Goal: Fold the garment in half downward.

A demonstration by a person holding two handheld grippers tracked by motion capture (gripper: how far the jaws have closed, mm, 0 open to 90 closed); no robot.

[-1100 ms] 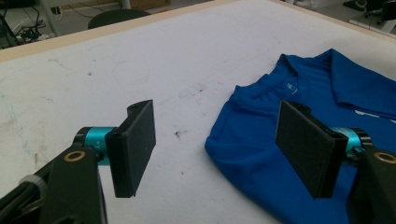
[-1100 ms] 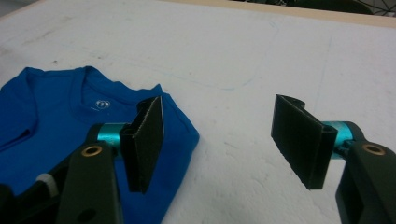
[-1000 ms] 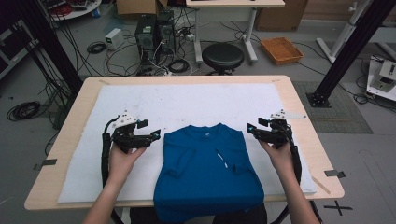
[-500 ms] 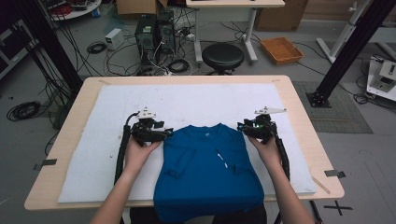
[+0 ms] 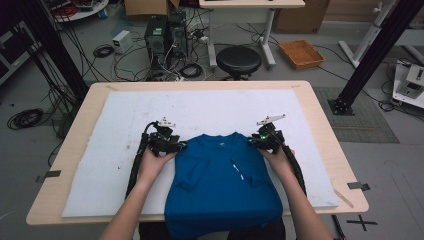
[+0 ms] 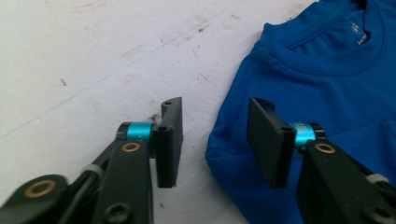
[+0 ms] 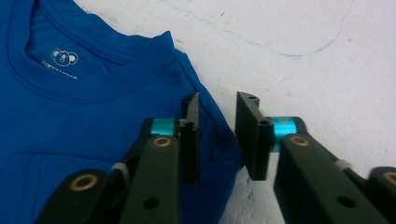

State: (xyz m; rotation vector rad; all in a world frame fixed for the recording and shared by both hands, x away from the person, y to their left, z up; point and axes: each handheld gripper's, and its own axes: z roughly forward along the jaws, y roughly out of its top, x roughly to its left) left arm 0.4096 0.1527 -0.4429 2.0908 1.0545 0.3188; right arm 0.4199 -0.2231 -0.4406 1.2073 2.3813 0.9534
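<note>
A blue T-shirt point(image 5: 220, 185) lies flat on the white mat point(image 5: 210, 105), collar away from me, its hem hanging over the near table edge. My left gripper point(image 5: 181, 146) is down at the shirt's left shoulder. Its jaws point(image 6: 215, 107) have just been closing and stand apart, with the shoulder edge of the shirt point(image 6: 336, 84) between them, not pinched. My right gripper point(image 5: 254, 142) is at the other shoulder. Its jaws point(image 7: 218, 100) have also been closing to a narrow gap, with the fabric edge of the shirt point(image 7: 84, 107) lying in it, pads not pressing.
The mat covers most of the wooden table point(image 5: 200, 85). Beyond the far edge are a black stool point(image 5: 238, 59), computer towers point(image 5: 162, 35), floor cables and an orange tray point(image 5: 301, 52). Black frame posts stand at both far corners.
Both hands have moved inward and down from the sides of the shirt to its shoulders. Both pairs of jaws have narrowed.
</note>
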